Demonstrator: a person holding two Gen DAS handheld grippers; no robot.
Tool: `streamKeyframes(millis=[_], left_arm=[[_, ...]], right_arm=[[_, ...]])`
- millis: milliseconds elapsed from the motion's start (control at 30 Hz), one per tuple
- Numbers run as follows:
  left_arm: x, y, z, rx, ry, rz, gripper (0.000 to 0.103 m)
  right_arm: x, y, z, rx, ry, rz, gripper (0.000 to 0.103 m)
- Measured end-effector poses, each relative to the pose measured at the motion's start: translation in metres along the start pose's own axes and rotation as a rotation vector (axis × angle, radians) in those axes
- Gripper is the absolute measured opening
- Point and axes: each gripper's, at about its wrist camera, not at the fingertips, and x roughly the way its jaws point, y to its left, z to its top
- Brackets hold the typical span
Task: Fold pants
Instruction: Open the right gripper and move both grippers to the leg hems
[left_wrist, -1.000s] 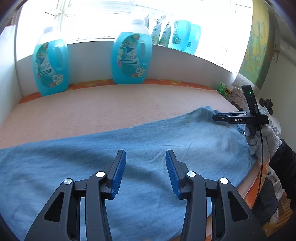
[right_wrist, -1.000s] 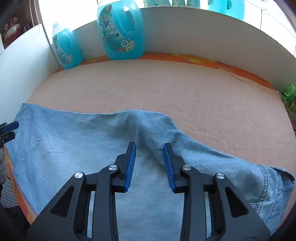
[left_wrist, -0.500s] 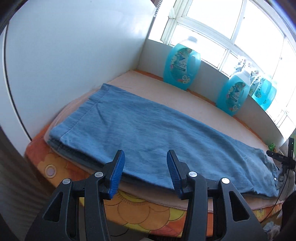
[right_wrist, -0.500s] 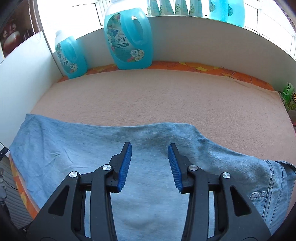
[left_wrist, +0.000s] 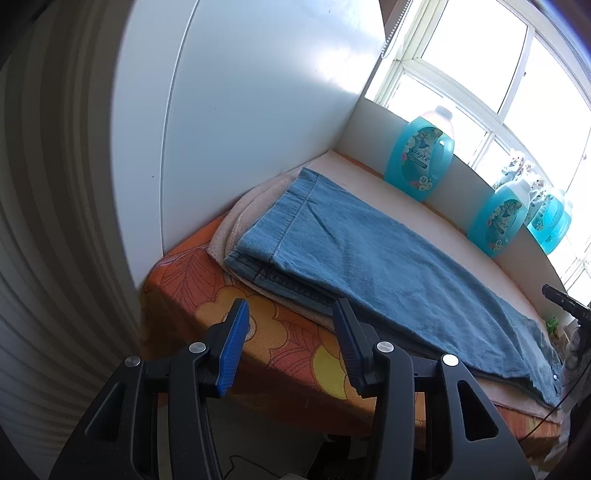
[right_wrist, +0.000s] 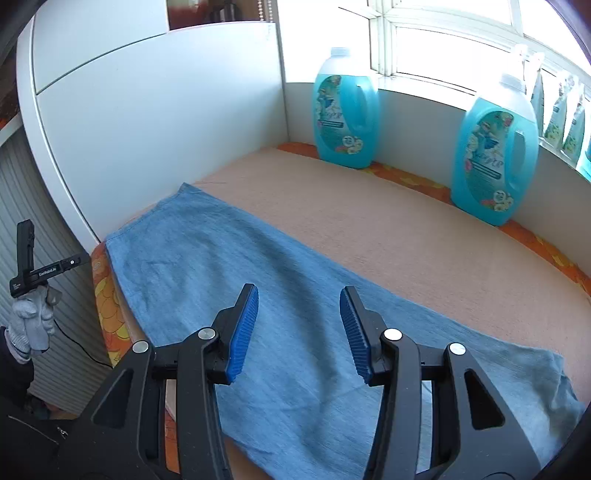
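The blue jeans lie folded lengthwise, one leg on the other, along a beige towel. Their hems are at the left end. My left gripper hovers off the near left corner, just short of the hems, open with nothing between its fingers. My right gripper hangs above the middle of the jeans. Its jaws are opening and empty, clear of the cloth. In the right wrist view the left gripper's body shows at the far left, held by a gloved hand.
The towel covers an orange flowered surface. A white panel walls the left end. Several blue detergent bottles stand along the back ledge under the window. The beige stretch behind the jeans is bare.
The left gripper swung from over the jeans out past their hem end and off the near corner. The right gripper moved left along the jeans, rose, and its jaws spread wider.
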Motion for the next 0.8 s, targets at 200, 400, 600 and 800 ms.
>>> streamKeyframes(millis=[200,400,600,800], left_arm=[[0.009,0.013,0.008,0.019,-0.012,-0.019,0.046],[0.023,0.023,0.019,0.033,-0.008,-0.018,0.046],[0.036,0.025,0.022,0.049,0.012,-0.004,0.046],[0.043,0.027,0.022,0.041,0.036,-0.001,0.046]], right_arm=[[0.054,0.106,0.018,-0.198,0.06,0.133,0.048],[0.093,0.178,0.015,-0.35,0.117,0.21,0.048],[0.115,0.204,0.014,-0.384,0.145,0.259,0.048],[0.127,0.212,0.013,-0.386,0.159,0.284,0.048]])
